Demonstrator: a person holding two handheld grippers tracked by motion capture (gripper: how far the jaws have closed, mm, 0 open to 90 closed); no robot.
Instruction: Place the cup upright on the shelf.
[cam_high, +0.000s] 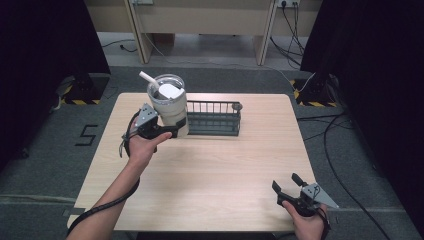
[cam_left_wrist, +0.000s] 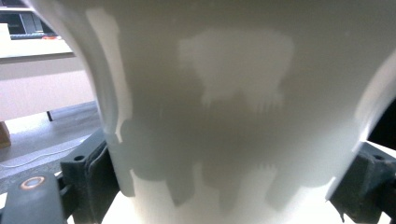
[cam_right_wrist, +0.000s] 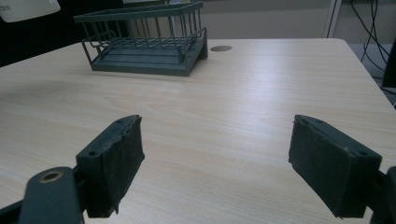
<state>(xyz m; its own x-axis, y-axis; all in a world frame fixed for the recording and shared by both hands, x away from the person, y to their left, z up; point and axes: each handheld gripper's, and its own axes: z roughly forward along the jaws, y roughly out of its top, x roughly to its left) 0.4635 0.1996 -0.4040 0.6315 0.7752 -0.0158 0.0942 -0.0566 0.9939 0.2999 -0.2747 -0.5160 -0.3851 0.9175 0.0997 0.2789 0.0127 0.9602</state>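
Observation:
A large white tumbler (cam_high: 169, 102) with a clear lid and a white straw (cam_high: 148, 80) is held above the table's back left, beside the left end of a dark wire rack (cam_high: 214, 119). My left gripper (cam_high: 172, 131) is shut on the tumbler's lower body. In the left gripper view the white tumbler wall (cam_left_wrist: 233, 107) sits between both black pads (cam_left_wrist: 100, 172). My right gripper (cam_high: 286, 183) rests near the table's front right corner, open, with nothing between its fingers. Beyond my right gripper (cam_right_wrist: 215, 168), the rack (cam_right_wrist: 147, 42) stands far off.
The wooden table (cam_high: 210, 165) has a small round hole (cam_right_wrist: 221, 48) near the rack's right end. Black curtains flank both sides. Cables run over the grey floor at the right, and a wooden bench frame stands behind the table.

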